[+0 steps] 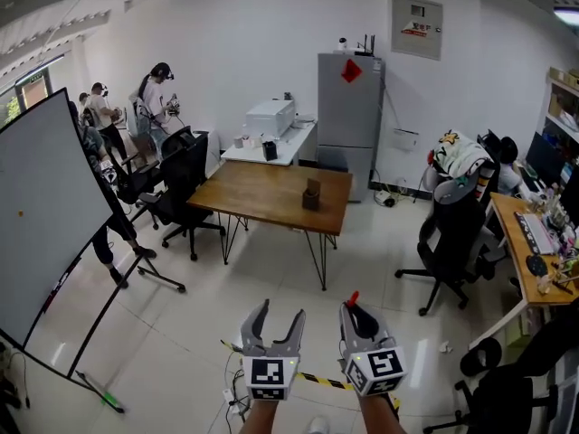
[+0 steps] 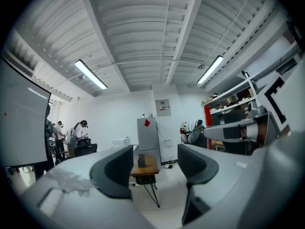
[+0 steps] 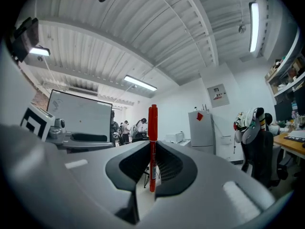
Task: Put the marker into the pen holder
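A red marker [image 3: 152,142] stands upright between the jaws of my right gripper [image 3: 152,162], which is shut on it; its red tip [image 1: 353,297] pokes up above that gripper [image 1: 359,317] in the head view. A small dark pen holder [image 1: 311,194] stands on the wooden table [image 1: 262,193] across the room, also visible between the left jaws as the pen holder [image 2: 141,161]. My left gripper [image 1: 274,322] is open and holds nothing, beside the right one near the bottom of the head view.
A whiteboard [image 1: 45,211] on a stand fills the left. Office chairs [image 1: 176,188] stand left of the table, another chair [image 1: 457,238] to the right by a desk [image 1: 529,251]. A grey fridge [image 1: 348,120] stands behind. Several people [image 1: 154,98] stand at the far left.
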